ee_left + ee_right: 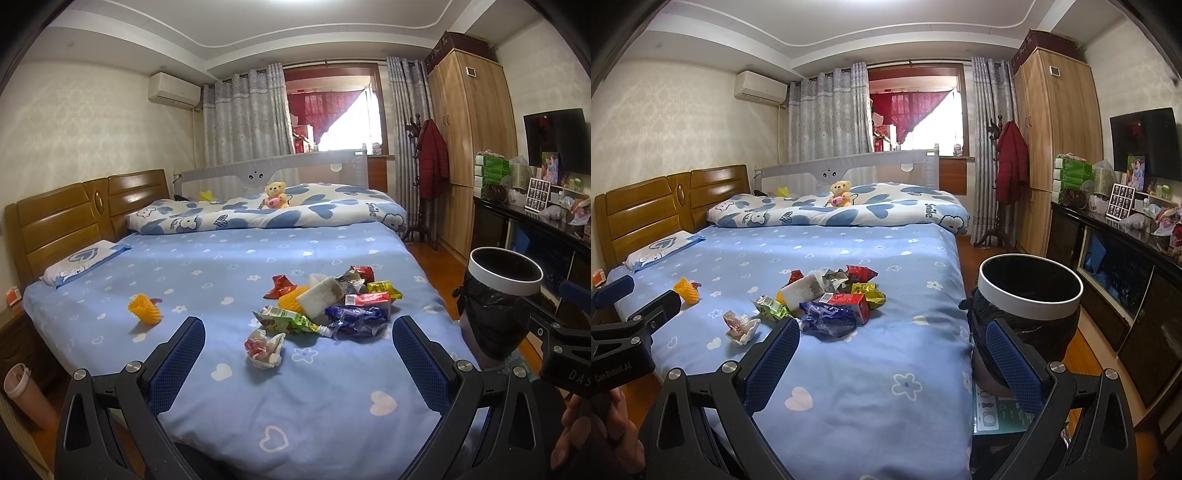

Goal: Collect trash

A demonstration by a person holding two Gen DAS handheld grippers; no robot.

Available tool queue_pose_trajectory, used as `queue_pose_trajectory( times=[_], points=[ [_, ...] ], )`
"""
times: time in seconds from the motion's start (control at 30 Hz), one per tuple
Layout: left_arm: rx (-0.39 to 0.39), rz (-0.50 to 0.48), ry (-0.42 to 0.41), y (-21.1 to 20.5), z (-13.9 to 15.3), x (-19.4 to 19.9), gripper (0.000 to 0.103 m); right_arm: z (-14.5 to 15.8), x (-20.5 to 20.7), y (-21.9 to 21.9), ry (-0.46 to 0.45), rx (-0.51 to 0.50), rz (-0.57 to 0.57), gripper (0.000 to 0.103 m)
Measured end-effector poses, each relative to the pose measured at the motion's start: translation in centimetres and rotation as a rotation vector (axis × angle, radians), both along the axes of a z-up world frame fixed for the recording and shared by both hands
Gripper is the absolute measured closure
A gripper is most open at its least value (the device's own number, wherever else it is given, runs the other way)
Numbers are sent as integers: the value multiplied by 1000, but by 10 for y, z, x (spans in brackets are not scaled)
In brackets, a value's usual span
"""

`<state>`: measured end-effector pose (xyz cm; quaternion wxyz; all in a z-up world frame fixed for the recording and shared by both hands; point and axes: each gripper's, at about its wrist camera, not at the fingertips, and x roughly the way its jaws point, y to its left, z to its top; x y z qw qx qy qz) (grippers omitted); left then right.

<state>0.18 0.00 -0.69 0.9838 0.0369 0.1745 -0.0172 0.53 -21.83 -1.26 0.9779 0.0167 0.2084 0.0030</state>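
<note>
- The left gripper (298, 343) hovers over the near part of the bed (229, 373); its blue-padded jaws stand wide apart with nothing between them but the blue sheet; a crumpled white-and-red paper wad (264, 348) lies just ahead, at 12 o'clock from the gap.
- The trash pile (341, 299) sits further on at about 1 o'clock: a green snack packet (286, 319), a purple wrapper (356, 318), a red carton (367, 298), a yellow wrapper (384, 287), a white foam block (320, 300), and a red wrapper (279, 286) at the pile's 10 o'clock edge.
- An orange foam net (144, 309) lies apart from the pile, at 10 o'clock from the left gripper.
- The right gripper (893, 352) hangs over the bed's right edge, jaws equally wide and holding nothing; its right finger overlaps the bin in view.
- The trash bin (1030, 299), white-rimmed with a black liner, stands on the floor beside the bed, at 1 o'clock from the right gripper; I cannot tell what it holds.
- A teddy bear (275, 194) sits on the far quilt.
</note>
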Motion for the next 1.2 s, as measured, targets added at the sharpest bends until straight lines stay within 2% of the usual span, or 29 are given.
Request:
queue_pose_trajectory(
  times=[1.2],
  points=[
    [-8,-5,20,3,-5,9,0,-6,4,7,26,8,15,1]
  ],
)
